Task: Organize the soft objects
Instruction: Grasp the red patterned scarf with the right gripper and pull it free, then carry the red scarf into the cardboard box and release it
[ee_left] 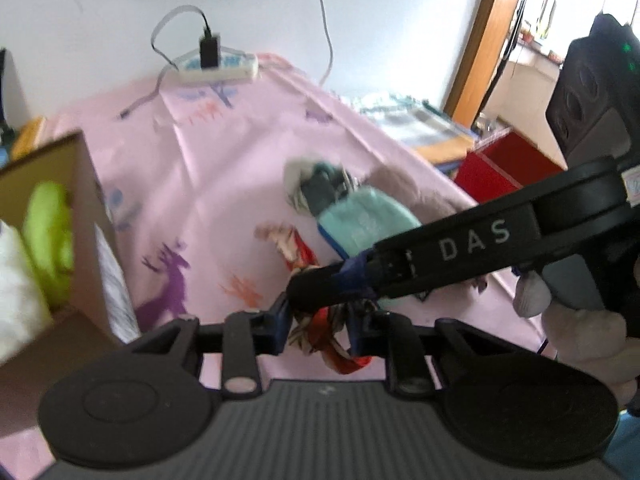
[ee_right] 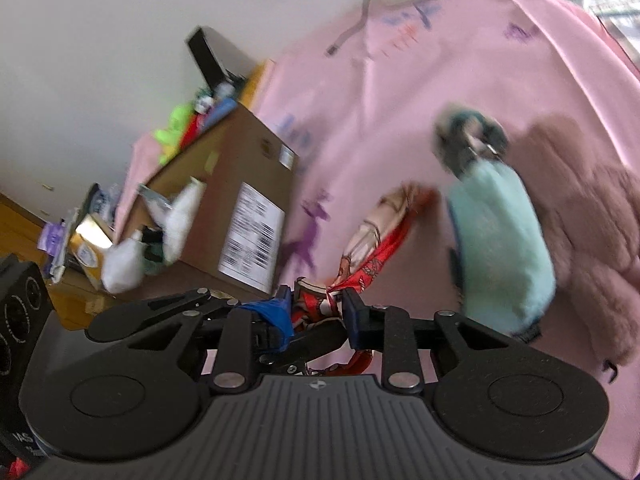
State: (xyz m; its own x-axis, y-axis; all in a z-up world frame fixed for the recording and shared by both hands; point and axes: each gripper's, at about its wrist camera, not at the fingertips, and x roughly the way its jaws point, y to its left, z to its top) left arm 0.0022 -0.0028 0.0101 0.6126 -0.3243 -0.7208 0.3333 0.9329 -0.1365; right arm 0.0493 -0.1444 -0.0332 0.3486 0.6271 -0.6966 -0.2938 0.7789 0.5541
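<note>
- The red and cream patterned scarf (ee_right: 374, 240) lay stretched across the pink tablecloth (ee_left: 224, 168), one end trailing towards the middle of the table, the other bunched up at your two grippers.
- Your left gripper (ee_left: 320, 322) was clamped on the near end of the scarf; in the left wrist view the cloth filled the narrow gap between the blue-tipped fingers and hung out below them.
- Your right gripper (ee_right: 318, 306) was also pinched onto the scarf, with the red cloth gathered between its pads; in the left wrist view its black finger reached in from the right and crossed just above the left gripper's tips.
- Just beside the scarf, to its right, a pale teal plush piece (ee_right: 500, 236) with a blue edge rested on the tablecloth, and a dark green and grey bundle (ee_right: 468, 136) touched its far end.
- A dusty pink fluffy item (ee_right: 592, 216) lay against the teal piece on its right side.
- To the left of the scarf stood a cardboard box (ee_right: 244, 184) with a barcode label on its side, holding a lime green soft toy (ee_left: 50, 236) and white soft things; blur kept you from telling more.
- At the far end of the table a white power strip (ee_left: 218, 68) sat with a black plug in it.
- Your hand (ee_left: 580, 332), gloved in a pale colour, gripped the right gripper's handle.
</note>
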